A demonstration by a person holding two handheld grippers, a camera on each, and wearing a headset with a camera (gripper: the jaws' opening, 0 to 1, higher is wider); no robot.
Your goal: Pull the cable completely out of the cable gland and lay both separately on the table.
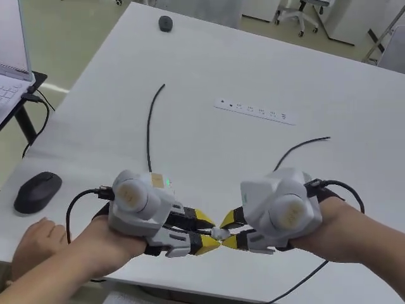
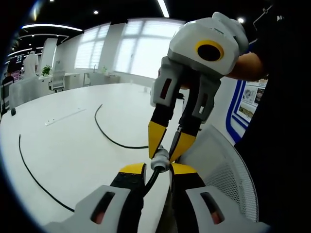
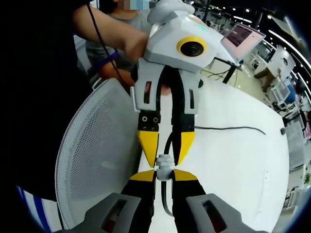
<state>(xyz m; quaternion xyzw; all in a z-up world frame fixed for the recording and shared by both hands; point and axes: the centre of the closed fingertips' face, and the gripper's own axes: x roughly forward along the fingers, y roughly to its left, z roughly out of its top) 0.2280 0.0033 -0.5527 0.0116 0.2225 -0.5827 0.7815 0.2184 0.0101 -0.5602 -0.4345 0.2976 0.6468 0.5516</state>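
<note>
Head view: left gripper (image 1: pixel 204 233) and right gripper (image 1: pixel 230 231) were held tip to tip at the near edge of the white counter (image 1: pixel 209 69). The pale cable gland (image 1: pixel 219 234) sat between the two sets of yellow tips, above the counter edge. Farther back on the counter lay a black lead (image 1: pixel 149 120), a second black lead (image 1: pixel 297 149) and a white power strip (image 1: pixel 255 111). A dark mouse (image 1: pixel 38 192) lay at the left.

Left gripper view: the cable gland (image 2: pixel 160 160) was at the tips of this gripper's own jaws. The black cable (image 2: pixel 149 182) ran from the gland down between those jaws, close to one of them. The gap looked wider than the cable, so I could not tell whether the left gripper was pinching it. The right gripper's tips came in from above and converged on the gland. A mesh chair back (image 2: pixel 223 170) showed at the right.

Right gripper view: the right gripper's jaws were pressed against both sides of the cable gland (image 3: pixel 164 165), gripping it. The cable (image 3: pixel 169 141) left the far end of the gland and passed between the left gripper's jaws. More cable hung from the near end, between the right gripper's jaws.
</note>
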